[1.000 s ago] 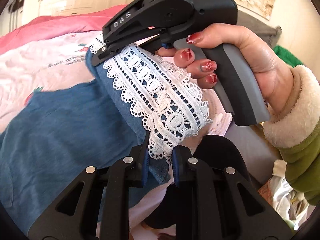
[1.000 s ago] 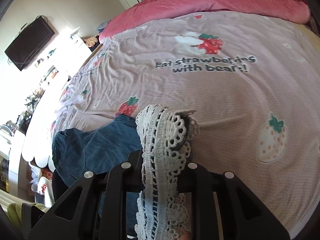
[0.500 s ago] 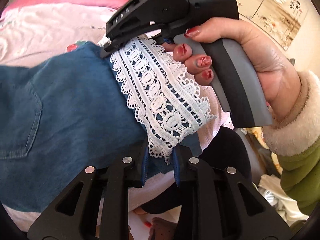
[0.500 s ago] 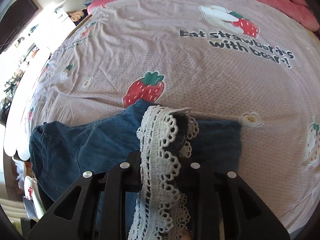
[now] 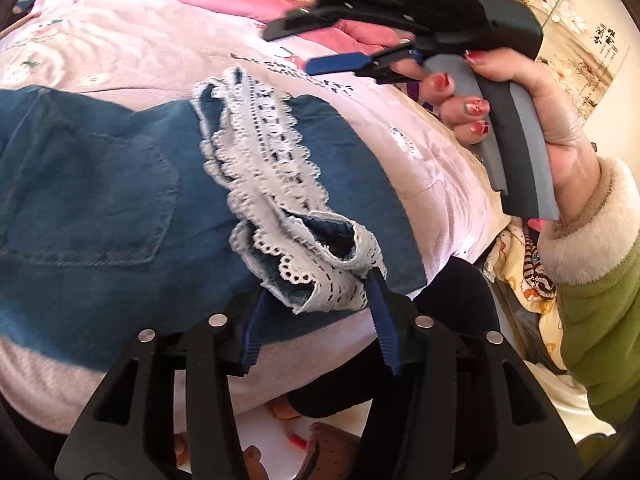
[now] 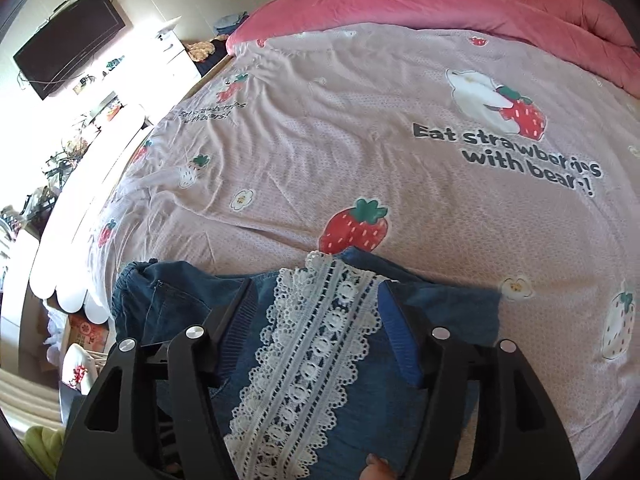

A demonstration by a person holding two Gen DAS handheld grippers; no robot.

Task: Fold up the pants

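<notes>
Blue denim pants (image 5: 100, 200) lie folded over on the pink strawberry bedsheet (image 5: 120, 52), with a back pocket showing at the left. The white lace hem (image 5: 260, 152) rests across the denim. My left gripper (image 5: 316, 320) is open, its jaws either side of the hem's near end. My right gripper (image 5: 316, 46) shows in the left wrist view, open and lifted above the lace. In the right wrist view the right gripper (image 6: 316, 316) is open over the lace hem (image 6: 316, 344) on the pants (image 6: 172, 304).
A pink quilt (image 6: 460, 4) is bunched at the head of the bed. A wall TV (image 6: 68, 44) and cluttered shelves (image 6: 72, 148) stand beyond the bed's left side. The bed edge (image 5: 472, 240) drops off near my right hand, with bags (image 5: 520, 264) on the floor.
Both grippers have opened and let go of the lace hem, which now lies on the folded denim. The right gripper has lifted up and away from the hem.
</notes>
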